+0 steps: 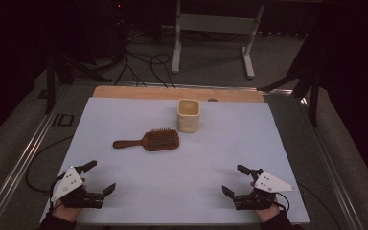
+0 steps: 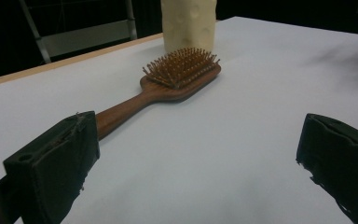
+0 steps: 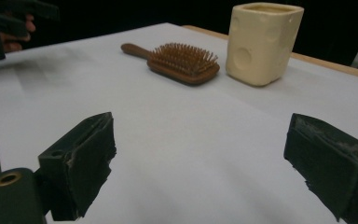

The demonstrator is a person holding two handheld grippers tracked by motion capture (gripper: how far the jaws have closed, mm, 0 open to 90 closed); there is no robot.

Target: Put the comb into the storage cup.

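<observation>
A brown wooden hairbrush [image 1: 151, 140] lies bristles up near the middle of the white table sheet [image 1: 172, 191], its handle pointing left. Just behind its head stands a cream square cup [image 1: 188, 115], upright. My left gripper [image 1: 99, 177] rests open at the front left corner, nothing between its jaws; in the left gripper view the hairbrush [image 2: 168, 84] and cup [image 2: 189, 23] lie ahead. My right gripper [image 1: 235, 179] stands open at the front right, also holding nothing; the right gripper view shows the hairbrush [image 3: 182, 63] and cup [image 3: 263, 42] farther off.
The wooden table edge [image 1: 172, 92] runs along the back of the sheet. Metal rails [image 1: 24, 153] flank the table. Beyond it, a white stand [image 1: 215, 28] and cables [image 1: 143, 67] sit on the floor.
</observation>
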